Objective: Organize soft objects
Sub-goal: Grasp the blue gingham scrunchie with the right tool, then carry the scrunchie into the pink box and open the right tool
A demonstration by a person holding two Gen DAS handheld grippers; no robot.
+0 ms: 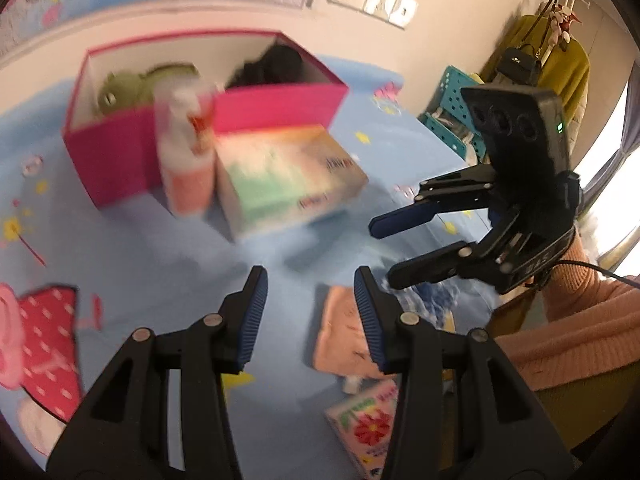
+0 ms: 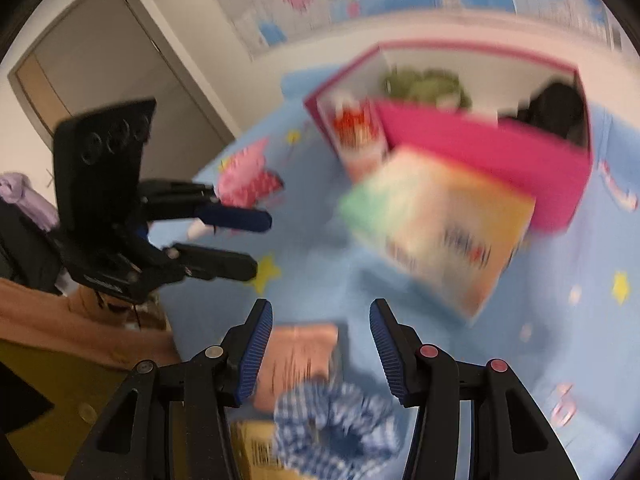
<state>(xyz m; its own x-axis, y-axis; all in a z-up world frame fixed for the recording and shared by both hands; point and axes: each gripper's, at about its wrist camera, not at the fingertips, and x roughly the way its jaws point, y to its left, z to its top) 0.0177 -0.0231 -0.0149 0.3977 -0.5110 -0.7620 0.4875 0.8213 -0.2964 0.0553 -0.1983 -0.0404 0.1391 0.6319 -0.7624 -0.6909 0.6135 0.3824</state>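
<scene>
An open pink box (image 1: 256,108) (image 2: 480,152) stands on the blue cloth and holds a green plush (image 1: 124,88) (image 2: 424,84) and a black soft item (image 1: 276,64) (image 2: 560,108). A pastel tissue pack (image 1: 288,176) (image 2: 436,232) and an orange-white pack (image 1: 188,148) lean against its front. My left gripper (image 1: 310,316) (image 2: 258,244) is open, with nothing between its pads. Beside its right finger lies a peach pack (image 1: 340,332) (image 2: 296,356). My right gripper (image 2: 320,344) (image 1: 380,252) is open above a blue gingham scrunchie (image 2: 336,420) (image 1: 436,296), without touching it.
A floral tissue pack (image 1: 368,428) lies near the front edge. A teal basket (image 1: 452,108) and a rack with a yellow garment (image 1: 560,68) stand at the right. A person's peach sleeve (image 1: 580,320) holds the right gripper. A door (image 2: 100,72) is at the left.
</scene>
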